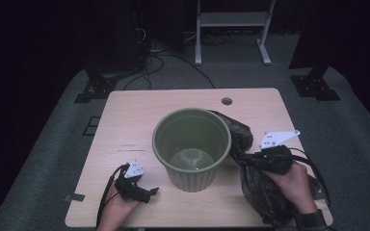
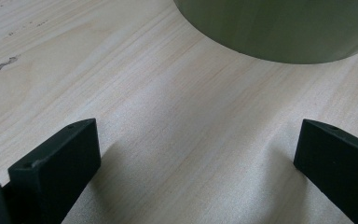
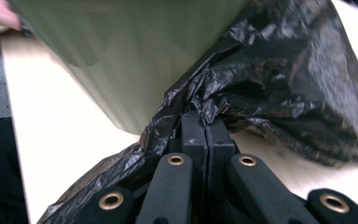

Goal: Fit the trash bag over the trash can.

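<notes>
while clamped, bag (image 3: 279, 79) touches bin (image 3: 135, 56).

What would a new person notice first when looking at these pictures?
First, the green bin standing upright and open in the middle of the wooden table. Next, the crumpled black plastic bag lying against its right side, pinched by the shut right tool. The left tool rests open near the front left of the table, holding nothing.
</notes>
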### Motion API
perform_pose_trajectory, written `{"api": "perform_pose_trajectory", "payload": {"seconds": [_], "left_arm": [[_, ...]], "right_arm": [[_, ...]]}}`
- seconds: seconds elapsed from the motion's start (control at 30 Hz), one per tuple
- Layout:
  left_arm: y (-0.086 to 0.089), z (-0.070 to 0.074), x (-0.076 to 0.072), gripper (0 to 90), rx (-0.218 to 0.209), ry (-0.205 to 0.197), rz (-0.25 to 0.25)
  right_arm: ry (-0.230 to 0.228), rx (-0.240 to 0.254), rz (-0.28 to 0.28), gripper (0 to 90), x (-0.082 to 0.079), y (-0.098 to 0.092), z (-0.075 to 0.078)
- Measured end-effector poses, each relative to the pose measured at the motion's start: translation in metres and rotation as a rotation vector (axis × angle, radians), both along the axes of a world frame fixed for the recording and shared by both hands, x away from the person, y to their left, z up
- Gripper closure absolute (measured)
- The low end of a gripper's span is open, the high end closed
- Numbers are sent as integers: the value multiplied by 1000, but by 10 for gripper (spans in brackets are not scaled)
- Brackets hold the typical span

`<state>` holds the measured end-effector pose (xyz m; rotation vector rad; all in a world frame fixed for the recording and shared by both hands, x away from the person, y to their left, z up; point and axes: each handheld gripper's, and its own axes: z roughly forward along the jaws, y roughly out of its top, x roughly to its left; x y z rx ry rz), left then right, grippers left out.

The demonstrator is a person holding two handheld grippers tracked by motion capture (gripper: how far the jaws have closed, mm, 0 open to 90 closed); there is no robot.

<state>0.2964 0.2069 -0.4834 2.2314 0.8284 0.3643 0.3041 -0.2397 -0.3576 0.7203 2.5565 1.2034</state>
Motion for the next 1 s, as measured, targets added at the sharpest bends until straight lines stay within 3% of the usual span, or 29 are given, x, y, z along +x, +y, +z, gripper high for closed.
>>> {"api": "perform_pose_trajectory", "payload": {"seconds": [0.4,0.73,1.0], "left_arm": [[0,0,0,0,-1,-1,0],[-1,0,0,0,-2,-1,-1],[-1,0,0,0,-3,-2,-3]], "right_arm": [[-40,35,156,889,-8,16,61],[-58,42,255,889,-1,48,91],[-72,54,327,889,5,85,114]]}}
